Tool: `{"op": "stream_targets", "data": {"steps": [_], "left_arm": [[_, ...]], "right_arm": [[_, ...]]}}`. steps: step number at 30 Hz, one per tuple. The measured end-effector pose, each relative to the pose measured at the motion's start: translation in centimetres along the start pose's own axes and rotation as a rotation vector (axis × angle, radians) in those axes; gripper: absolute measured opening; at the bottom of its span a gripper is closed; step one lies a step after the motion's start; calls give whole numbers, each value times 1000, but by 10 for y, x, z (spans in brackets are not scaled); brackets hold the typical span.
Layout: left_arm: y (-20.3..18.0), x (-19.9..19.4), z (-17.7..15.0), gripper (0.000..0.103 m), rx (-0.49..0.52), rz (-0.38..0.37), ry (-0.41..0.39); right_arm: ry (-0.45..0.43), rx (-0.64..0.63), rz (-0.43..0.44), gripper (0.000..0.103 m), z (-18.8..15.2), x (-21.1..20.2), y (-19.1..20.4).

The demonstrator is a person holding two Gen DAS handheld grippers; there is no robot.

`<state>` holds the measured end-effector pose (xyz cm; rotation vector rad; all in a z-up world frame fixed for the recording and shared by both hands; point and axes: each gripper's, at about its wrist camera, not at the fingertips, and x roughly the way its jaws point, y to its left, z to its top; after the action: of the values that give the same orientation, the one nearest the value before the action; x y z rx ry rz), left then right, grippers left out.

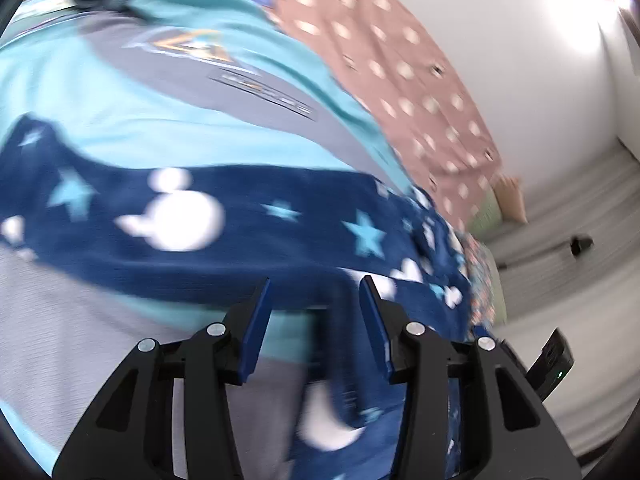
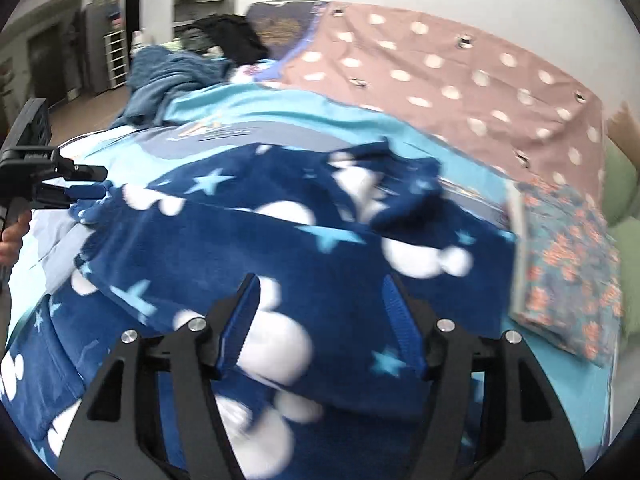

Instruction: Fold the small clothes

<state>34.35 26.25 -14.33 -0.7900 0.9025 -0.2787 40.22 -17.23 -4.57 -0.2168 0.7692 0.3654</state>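
In the left wrist view, the left gripper (image 1: pixel 316 286) has its blue-padded jaws spread apart, with a fold of the navy fleece garment (image 1: pixel 224 220) running down between them; neither pad visibly presses on the cloth. The fleece, printed with white mouse-head shapes and light-blue stars, lies in a long band across a turquoise and grey bedspread (image 1: pixel 120 92) that bears a triangular emblem. Beyond that lies a dusty-pink cloth with white dots (image 1: pixel 400 68), against a white wall. At the lower right edge the tip of the other black tool shows. The picture is motion-blurred.

In the right wrist view, the right gripper (image 2: pixel 320 292) also has its jaws apart, hovering just over the same navy fleece garment (image 2: pixel 280 240), which spreads rumpled over most of the bedspread (image 2: pixel 280 108). At the left edge the left gripper (image 2: pixel 94 188) is seen side-on, its blue pads drawn close on the fleece's edge; whether it truly pinches the cloth I cannot tell. To the right, a folded floral-print cloth (image 2: pixel 568 268) lies on the bedspread just beside the fleece. Behind are the pink dotted cloth (image 2: pixel 460 72), a crumpled blue towel (image 2: pixel 168 76) and a dark garment (image 2: pixel 236 36).
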Motion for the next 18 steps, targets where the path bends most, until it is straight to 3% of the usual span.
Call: {"op": "stream_targets", "data": {"steps": [2, 4, 9, 14, 18], "left_arm": [[31, -17, 4, 46, -63, 42, -32], [63, -35, 6, 46, -125, 101, -70], [142, -85, 7, 46, -284, 316, -206], [193, -92, 6, 50, -451, 239, -219], [206, -71, 9, 51, -528, 158, -210]], "right_arm": [[66, 21, 109, 57, -3, 21, 7], [127, 10, 106, 58, -12, 43, 12], [132, 15, 103, 61, -17, 48, 15], [131, 25, 112, 65, -19, 50, 14], [124, 16, 97, 67, -20, 52, 16]]}}
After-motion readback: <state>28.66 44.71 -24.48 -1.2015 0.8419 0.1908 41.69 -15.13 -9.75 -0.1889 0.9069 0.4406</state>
